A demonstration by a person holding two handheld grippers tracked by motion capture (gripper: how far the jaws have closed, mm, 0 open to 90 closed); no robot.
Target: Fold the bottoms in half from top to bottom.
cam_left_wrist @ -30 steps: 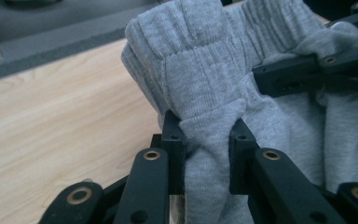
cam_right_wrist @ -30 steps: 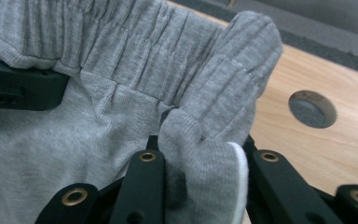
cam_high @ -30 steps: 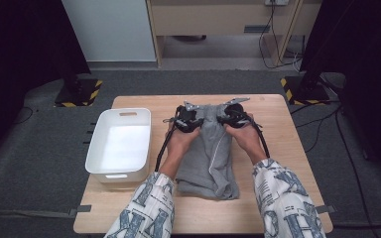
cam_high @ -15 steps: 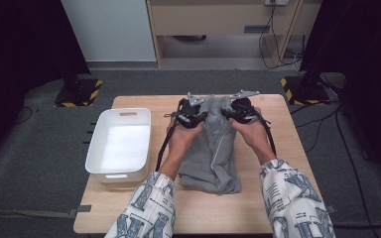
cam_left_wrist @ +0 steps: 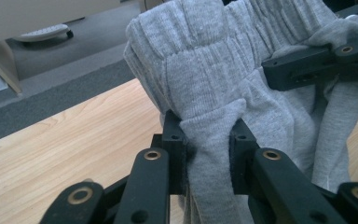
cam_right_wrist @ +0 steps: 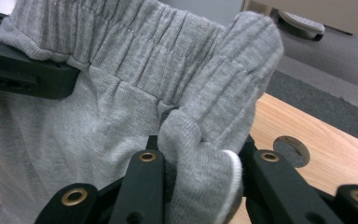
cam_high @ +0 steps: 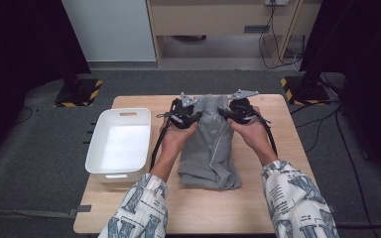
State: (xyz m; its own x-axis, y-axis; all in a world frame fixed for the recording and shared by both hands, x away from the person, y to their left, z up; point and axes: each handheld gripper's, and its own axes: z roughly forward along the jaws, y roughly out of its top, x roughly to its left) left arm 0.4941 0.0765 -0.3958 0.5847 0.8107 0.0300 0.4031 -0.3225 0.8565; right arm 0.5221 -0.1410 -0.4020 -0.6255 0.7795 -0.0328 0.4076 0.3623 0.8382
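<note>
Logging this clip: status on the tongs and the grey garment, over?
Left tongs and right tongs both shut on the garment's waistband. Far end lifted, near end on the table. Bin at left, clear of it.

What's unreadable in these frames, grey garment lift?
- Grey garment lower hem: high view, folded under itself.
- Left gripper pads: left gripper view, buried in fabric.
- Right gripper pads: right gripper view, wrapped by waistband.
- White bin near wall inside: high view, hidden by rim.

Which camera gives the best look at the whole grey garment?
The high view: the grey garment lies lengthwise on the table, its far end lifted. Both gripper views give close-ups of its ribbed waistband pinched in the jaws.
</note>
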